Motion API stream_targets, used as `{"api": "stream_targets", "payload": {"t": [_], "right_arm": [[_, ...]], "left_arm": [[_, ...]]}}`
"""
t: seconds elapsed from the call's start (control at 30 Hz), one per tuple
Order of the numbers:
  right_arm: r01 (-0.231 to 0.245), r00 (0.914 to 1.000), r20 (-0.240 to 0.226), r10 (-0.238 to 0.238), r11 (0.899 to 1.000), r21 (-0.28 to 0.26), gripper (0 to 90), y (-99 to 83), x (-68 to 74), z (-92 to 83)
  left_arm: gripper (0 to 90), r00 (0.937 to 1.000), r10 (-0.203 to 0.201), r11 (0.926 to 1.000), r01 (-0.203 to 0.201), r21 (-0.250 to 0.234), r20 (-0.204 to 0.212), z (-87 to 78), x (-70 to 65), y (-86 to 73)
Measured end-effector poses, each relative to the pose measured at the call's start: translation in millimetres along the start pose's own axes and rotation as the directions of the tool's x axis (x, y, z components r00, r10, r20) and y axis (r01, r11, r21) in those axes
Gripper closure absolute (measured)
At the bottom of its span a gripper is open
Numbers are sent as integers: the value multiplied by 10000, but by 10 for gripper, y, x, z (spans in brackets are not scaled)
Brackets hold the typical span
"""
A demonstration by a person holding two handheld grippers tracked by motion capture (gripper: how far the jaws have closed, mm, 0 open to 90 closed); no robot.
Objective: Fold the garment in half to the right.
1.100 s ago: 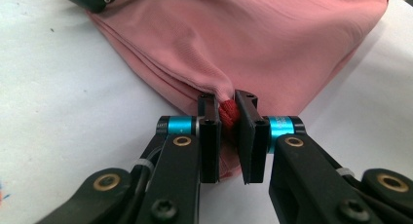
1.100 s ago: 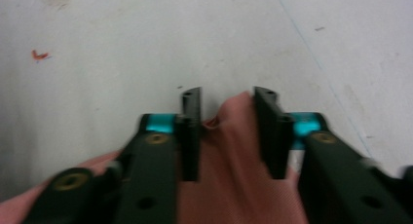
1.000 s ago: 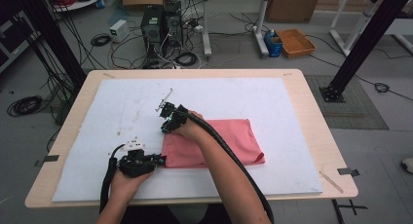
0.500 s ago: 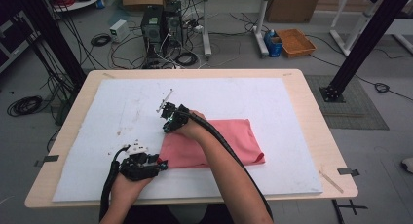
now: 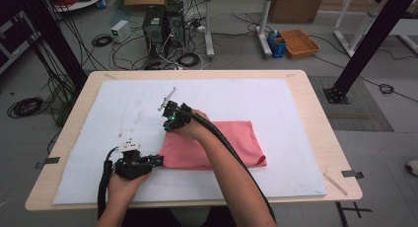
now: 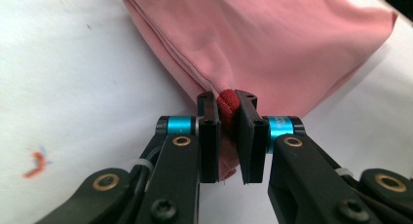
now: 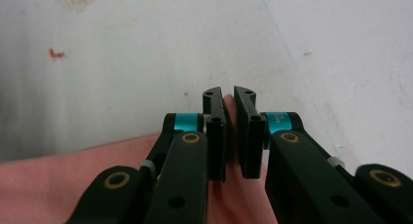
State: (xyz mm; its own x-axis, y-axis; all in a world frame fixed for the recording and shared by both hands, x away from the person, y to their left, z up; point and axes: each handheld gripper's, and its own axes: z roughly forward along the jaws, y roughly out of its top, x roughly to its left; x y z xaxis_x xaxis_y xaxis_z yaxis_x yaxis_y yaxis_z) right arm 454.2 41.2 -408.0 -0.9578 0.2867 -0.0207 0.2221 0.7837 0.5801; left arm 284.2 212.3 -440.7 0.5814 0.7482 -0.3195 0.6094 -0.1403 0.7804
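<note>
A folded pink cloth lies on the white mat of the desk, toward its near middle. The left gripper, at the cloth's 8 o'clock corner, has just been closing and its fingers pinch a bunched fold. The right gripper has its fingers clamped on the 10 o'clock corner.

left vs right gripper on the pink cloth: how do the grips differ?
The left gripper pinches a bunched fold at the near left corner of the pink cloth; its jaws have just been closing. The right gripper pinches a thin flat edge at the far left corner. Both are shut on the cloth.
</note>
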Motion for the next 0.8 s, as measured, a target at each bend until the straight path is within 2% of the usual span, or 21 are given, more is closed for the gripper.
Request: {"api": "stream_targets", "payload": {"t": [0.1, 0.2, 0.33, 0.43, 0.57, 0.8], "right_arm": [[-40, 10000, 13, 40, 9994, -330, 843, 26, -4, -45], [94, 9999, 142, -86, 9984, -563, 843, 40, -1, -83], [111, 9999, 100, -104, 9975, -705, 843, 31, -10, -152], [-3, 10000, 81, 10, 9961, -880, 842, 18, -14, -220], [143, 9998, 134, -129, 9940, -1081, 843, -9, -6, -359], [-86, 9997, 203, 122, 9853, -1705, 842, -127, -49, -678]], "left_arm": [[808, 9997, 236, 9996, -236, -176, -4, -52, 28, 29], [809, 9994, 309, 9992, -305, -260, 183, -67, 58, 36], [808, 9961, 741, 9963, -719, -463, 487, -69, -30, 97], [808, 9930, 907, 9941, -858, -660, 759, -67, -102, 175], [808, 9868, 1080, 9912, -976, -890, 1204, -59, -174, 298], [808, 9697, 1232, 9881, -1001, -1171, 2108, -13, -295, 494]]}}
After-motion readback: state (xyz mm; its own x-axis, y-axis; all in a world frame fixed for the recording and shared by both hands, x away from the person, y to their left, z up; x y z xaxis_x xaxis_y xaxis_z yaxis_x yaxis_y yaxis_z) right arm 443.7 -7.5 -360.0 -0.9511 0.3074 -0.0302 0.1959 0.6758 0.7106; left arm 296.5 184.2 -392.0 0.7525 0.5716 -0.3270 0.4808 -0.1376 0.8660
